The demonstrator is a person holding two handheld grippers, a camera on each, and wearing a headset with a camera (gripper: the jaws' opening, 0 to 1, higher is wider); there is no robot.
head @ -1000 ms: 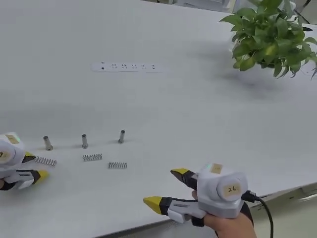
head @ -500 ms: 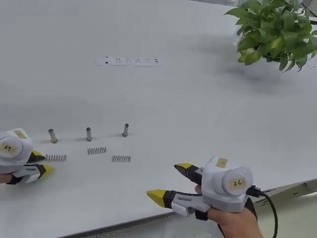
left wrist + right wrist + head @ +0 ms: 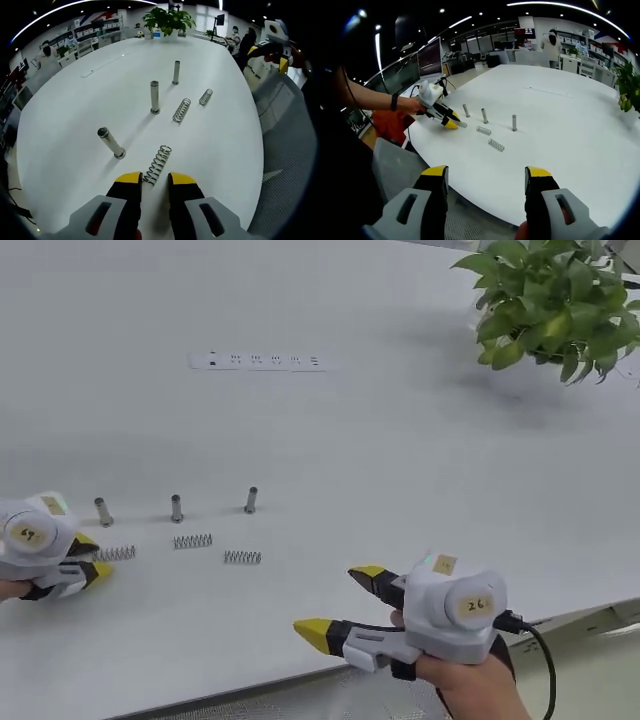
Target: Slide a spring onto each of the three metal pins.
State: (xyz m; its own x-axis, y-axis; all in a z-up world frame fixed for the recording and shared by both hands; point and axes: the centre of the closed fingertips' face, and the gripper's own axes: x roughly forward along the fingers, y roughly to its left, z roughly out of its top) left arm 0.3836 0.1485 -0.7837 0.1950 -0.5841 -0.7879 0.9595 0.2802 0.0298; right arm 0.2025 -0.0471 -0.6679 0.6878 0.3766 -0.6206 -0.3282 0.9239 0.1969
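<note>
The left gripper (image 3: 90,556) sits low with its jaws a little apart, while the right gripper (image 3: 337,602), held in a hand (image 3: 478,692), has its jaws spread wide

Your headset looks down across the table (image 3: 400,470) from its near edge. Both gripper views share the pins (image 3: 154,96): left close, right far off.

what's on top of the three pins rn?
Nothing: left pin, middle pin and right pin stand bare. The springs lie on the table beside them. Nothing covers the pin tops.
</note>
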